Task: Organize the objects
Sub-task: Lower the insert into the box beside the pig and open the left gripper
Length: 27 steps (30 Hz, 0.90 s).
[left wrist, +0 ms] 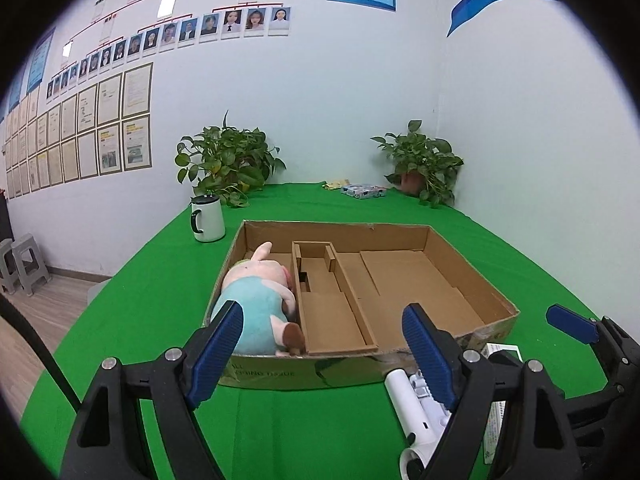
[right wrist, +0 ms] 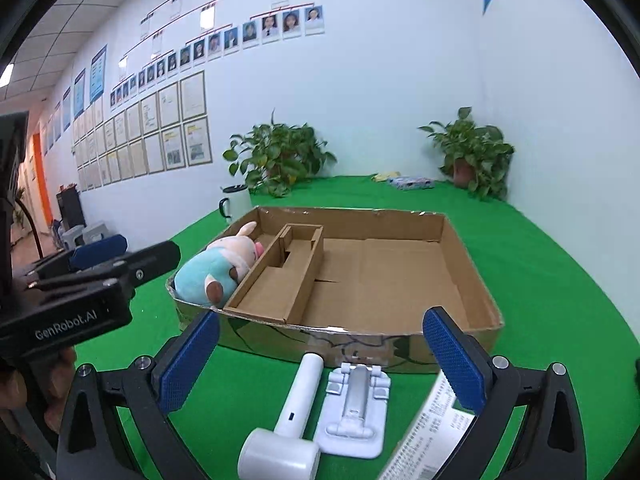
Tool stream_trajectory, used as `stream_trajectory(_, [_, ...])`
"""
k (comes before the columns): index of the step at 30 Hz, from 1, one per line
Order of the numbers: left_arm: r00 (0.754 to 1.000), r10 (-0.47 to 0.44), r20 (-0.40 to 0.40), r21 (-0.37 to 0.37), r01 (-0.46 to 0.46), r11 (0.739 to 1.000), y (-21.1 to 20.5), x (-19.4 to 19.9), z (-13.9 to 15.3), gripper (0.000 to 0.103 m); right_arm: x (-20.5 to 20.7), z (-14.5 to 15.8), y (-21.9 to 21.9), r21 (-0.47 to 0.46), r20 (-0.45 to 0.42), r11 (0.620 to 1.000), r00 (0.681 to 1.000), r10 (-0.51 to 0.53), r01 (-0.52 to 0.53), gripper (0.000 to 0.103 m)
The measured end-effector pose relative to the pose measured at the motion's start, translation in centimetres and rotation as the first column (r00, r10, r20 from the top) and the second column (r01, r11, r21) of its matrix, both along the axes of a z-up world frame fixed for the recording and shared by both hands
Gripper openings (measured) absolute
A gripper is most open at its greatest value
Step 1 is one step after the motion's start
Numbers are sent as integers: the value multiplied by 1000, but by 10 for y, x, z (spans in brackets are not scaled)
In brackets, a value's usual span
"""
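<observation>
Both grippers stand with jaws wide and nothing between the pads. On the left side, the left gripper [left wrist: 322,354] hangs over the near edge of the cardboard box [left wrist: 472,276], facing the compartment where the plush toy [left wrist: 256,300] already lies against the box's left wall, its long axis running away from the camera. Beside it sits the narrow cardboard divider [left wrist: 332,300], empty, and further right the broad open section of the box is bare.

Moving right, the right gripper [right wrist: 320,368] hovers just short of the box's front wall, over three things not yet put away on the green tablecloth [right wrist: 560,300]. The white handheld device [right wrist: 294,408] lies with its handle pointing toward the box and its thick head nearest the camera, a little left of the jaws' midline. Just beside it, almost touching, is the white folding stand [right wrist: 354,412], its length also running toward the box. At the far right a printed paper box [right wrist: 430,432] slants under the right-hand pad.

I judge the right gripper the nearer one for any of these, since they lie directly below and between its jaws, while in the left wrist view they sit off behind its right finger. Clear cloth lies in front of the box; its front wall is the edge to lift over, and the wide right section gives ample room.
</observation>
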State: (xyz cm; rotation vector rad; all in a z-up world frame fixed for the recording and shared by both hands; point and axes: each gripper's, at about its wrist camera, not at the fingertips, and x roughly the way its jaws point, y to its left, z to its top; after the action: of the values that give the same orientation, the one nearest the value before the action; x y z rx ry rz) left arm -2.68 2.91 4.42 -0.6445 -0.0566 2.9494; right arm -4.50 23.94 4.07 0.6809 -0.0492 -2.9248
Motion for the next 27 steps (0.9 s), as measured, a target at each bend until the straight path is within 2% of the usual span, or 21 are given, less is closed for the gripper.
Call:
stream_trajectory(4, [1000, -2, 17, 11, 2, 1000, 2, 6, -5, 81, 15, 1, 8, -22, 12, 999, 1000, -24, 24, 100])
stream_trajectory(5, [1000, -6, 20, 18, 5, 1000, 3, 7, -7, 81, 16, 0, 10, -28, 10, 999, 1000, -25, 25, 87])
stream_trajectory(6, [1000, -10, 24, 26, 10, 1000, 3, 9, -8, 66, 19, 0, 11, -30, 5, 999, 1000, -30, 30, 62])
stream_trajectory(7, [999, -14, 33, 34, 13, 999, 2, 8, -11, 16, 22, -2, 13, -19, 9, 998, 999, -52, 52, 47])
stream_trajectory(8, [998, -20, 53, 31, 18, 999, 5, 10, -14, 1, 23, -4, 16, -6, 18, 997, 997, -72, 72, 30])
stream_trajectory(10, [996, -34, 85, 35, 31, 999, 6, 7, -17, 4, 25, -10, 22, -14, 46, 997, 996, -79, 80, 31])
stream_trajectory(11, [996, -38, 75, 32, 36, 999, 7, 8, -18, 4, 26, -13, 24, -26, 54, 997, 996, -75, 76, 32])
stream_trajectory(12, [998, -36, 60, 21, 35, 999, 9, 11, -17, 5, 28, -15, 26, -32, 58, 996, 995, -75, 77, 46])
stream_trajectory(13, [999, -25, 47, 6, 24, 1000, 11, 12, -16, 18, 27, -17, 27, -27, 62, 996, 995, -82, 84, 61])
stream_trajectory(14, [999, -15, 45, -8, 15, 1000, 13, 12, -15, 35, 27, -18, 28, -18, 64, 996, 994, -89, 90, 92])
stream_trajectory(15, [999, -12, 44, -12, 13, 1000, 14, 13, -15, 77, 27, -19, 29, -20, 61, 996, 994, -89, 91, 100])
stream_trajectory(16, [1000, -10, 30, -7, 10, 1000, 14, 15, -14, 95, 29, -20, 31, -25, 54, 995, 994, -90, 91, 99])
stream_trajectory(18, [1000, 3, -9, 1, -3, 1000, 12, 20, -13, 95, 30, -21, 35, -35, 60, 994, 993, -97, 99, 102])
stream_trajectory(20, [1000, 9, 6, -14, -8, 1000, 12, 21, -14, 95, 31, -22, 36, -47, 76, 995, 993, -89, 93, 102])
stream_trajectory(23, [1000, 6, 22, 3, -6, 1000, 9, 23, -18, 95, 34, -26, 33, -56, 101, 994, 991, -86, 92, 102])
stream_trajectory(27, [999, -1, 53, 8, 1, 1000, 10, 22, -25, 95, 33, -34, 23, -9, 141, 995, 985, -99, 102, 102])
